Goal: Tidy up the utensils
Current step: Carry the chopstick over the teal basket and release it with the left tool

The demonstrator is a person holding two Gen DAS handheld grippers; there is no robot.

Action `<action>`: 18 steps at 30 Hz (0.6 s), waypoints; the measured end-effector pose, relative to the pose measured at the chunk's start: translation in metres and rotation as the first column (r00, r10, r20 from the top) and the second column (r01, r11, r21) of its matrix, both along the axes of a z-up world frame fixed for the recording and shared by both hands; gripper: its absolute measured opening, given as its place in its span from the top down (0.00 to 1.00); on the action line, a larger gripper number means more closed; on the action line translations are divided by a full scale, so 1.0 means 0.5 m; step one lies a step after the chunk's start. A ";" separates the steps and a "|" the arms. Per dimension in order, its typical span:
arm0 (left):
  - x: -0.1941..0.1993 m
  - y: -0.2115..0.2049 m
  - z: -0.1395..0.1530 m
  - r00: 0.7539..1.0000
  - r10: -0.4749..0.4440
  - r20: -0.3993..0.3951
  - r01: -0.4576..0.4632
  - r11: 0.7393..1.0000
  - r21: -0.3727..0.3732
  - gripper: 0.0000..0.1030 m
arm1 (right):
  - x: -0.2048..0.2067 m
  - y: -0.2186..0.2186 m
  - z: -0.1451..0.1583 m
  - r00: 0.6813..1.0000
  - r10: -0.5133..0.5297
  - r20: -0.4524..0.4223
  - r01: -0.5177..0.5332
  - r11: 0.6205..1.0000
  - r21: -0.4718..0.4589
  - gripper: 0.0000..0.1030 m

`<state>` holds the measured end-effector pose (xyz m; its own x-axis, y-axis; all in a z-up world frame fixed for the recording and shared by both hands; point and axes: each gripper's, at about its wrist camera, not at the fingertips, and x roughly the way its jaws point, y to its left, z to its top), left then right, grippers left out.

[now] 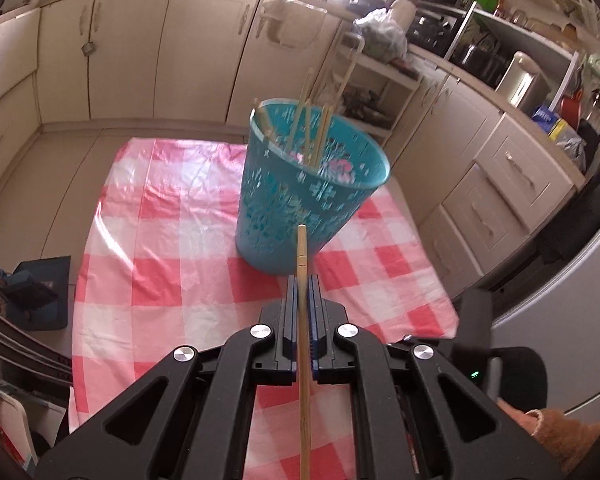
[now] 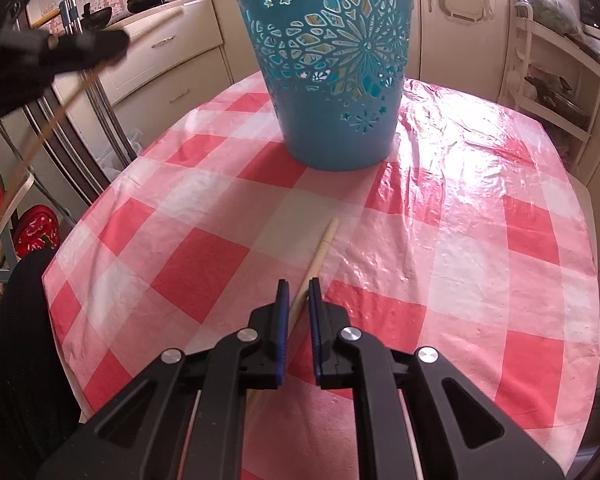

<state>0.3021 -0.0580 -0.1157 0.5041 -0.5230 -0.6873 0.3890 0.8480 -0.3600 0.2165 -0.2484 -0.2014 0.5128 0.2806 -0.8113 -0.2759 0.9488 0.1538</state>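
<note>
A teal perforated basket (image 1: 300, 200) stands on the red-and-white checked tablecloth (image 1: 160, 240) with several wooden chopsticks (image 1: 320, 136) leaning inside it. My left gripper (image 1: 302, 280) is shut on one chopstick (image 1: 301, 248), held in the air with its tip towards the basket's near wall. In the right wrist view this gripper (image 2: 80, 46) appears blurred at the upper left. My right gripper (image 2: 299, 284) is low over the cloth. Another chopstick (image 2: 322, 248) lies on the table between its narrowly parted pads, aimed at the basket (image 2: 332, 80).
Cream kitchen cabinets (image 1: 140, 52) surround the table. A shelf rack (image 1: 380, 80) stands behind the basket and a counter with appliances (image 1: 520, 76) runs along the right. A person's sleeve (image 1: 560, 432) and dark clothing (image 2: 20, 340) are at the table's near edge.
</note>
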 end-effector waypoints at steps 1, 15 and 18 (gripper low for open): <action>0.002 0.001 0.029 1.000 0.004 0.028 -0.003 1.000 -0.023 0.96 | -0.001 0.001 0.000 1.000 0.000 0.001 0.000 1.000 -0.001 0.90; 0.121 -0.055 0.238 0.936 0.185 0.301 -0.136 0.975 -0.176 0.96 | -0.004 0.008 0.002 1.000 0.016 0.008 -0.015 1.000 -0.012 0.84; 0.156 -0.073 0.243 0.915 0.227 0.334 -0.174 0.968 -0.181 0.96 | -0.007 0.023 0.003 0.999 0.037 0.017 -0.036 0.999 -0.038 0.77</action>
